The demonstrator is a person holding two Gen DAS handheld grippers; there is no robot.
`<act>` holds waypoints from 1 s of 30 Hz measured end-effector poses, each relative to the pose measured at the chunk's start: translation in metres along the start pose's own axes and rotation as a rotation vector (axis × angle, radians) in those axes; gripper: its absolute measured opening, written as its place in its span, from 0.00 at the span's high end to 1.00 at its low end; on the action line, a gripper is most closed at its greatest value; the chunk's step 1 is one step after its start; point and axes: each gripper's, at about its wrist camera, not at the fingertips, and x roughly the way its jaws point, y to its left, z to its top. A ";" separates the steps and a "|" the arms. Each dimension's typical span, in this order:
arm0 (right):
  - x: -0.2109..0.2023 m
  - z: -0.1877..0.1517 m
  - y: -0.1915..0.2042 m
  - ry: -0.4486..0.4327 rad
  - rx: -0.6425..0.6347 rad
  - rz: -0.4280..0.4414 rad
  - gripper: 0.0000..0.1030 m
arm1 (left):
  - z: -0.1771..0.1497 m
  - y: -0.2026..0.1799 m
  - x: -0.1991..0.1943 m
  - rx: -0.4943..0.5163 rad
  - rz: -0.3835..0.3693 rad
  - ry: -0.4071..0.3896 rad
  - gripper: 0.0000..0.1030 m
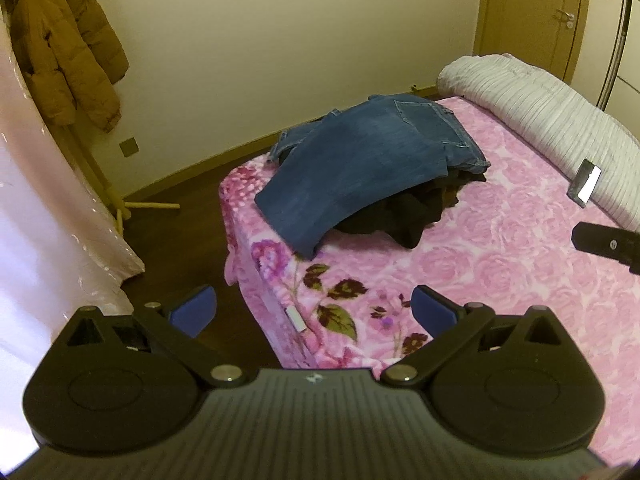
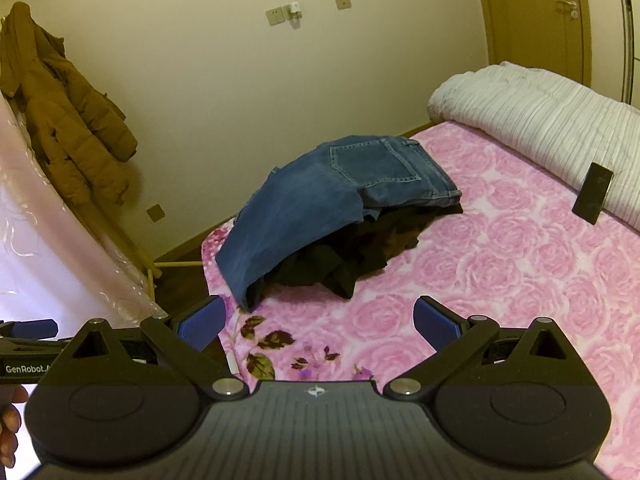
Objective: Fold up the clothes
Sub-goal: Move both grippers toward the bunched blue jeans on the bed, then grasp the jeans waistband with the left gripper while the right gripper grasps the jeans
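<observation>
Nearest to both cameras, the left gripper (image 1: 314, 308) and the right gripper (image 2: 318, 322) hang above the near corner of the bed (image 2: 500, 280), each with its blue fingers (image 2: 202, 326) wide apart and holding nothing. At the lower left edge of the right wrist view, part of a hand (image 2: 10, 420) shows beside the other gripper's body. Below the fingers lies the pink blanket (image 1: 460, 280) with its rose pattern, and dark leaves and flowers are printed at the corner. Further on, near the left edge of the bed, a pair of blue jeans (image 2: 320, 200) is draped over a crumpled heap of dark clothes (image 2: 344, 268), which sticks out from under it on the near side. On the right a dark phone (image 2: 592, 194) leans against a rolled white quilt (image 2: 540, 120). Beyond the bed, a brown coat (image 2: 60, 120) hangs at the left beside the cream wall (image 2: 240, 100), and a wooden door (image 2: 536, 20) stands at the far right.
</observation>
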 end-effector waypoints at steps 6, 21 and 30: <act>0.002 0.000 0.000 0.005 0.005 0.016 0.00 | 0.000 0.004 -0.003 -0.004 0.013 0.000 0.00; 0.031 0.034 -0.015 -0.017 0.035 -0.025 0.00 | 0.055 0.031 0.054 0.083 -0.029 -0.068 0.00; 0.115 0.081 -0.046 -0.024 0.179 -0.053 0.04 | 0.159 0.017 0.218 0.315 -0.272 -0.080 0.00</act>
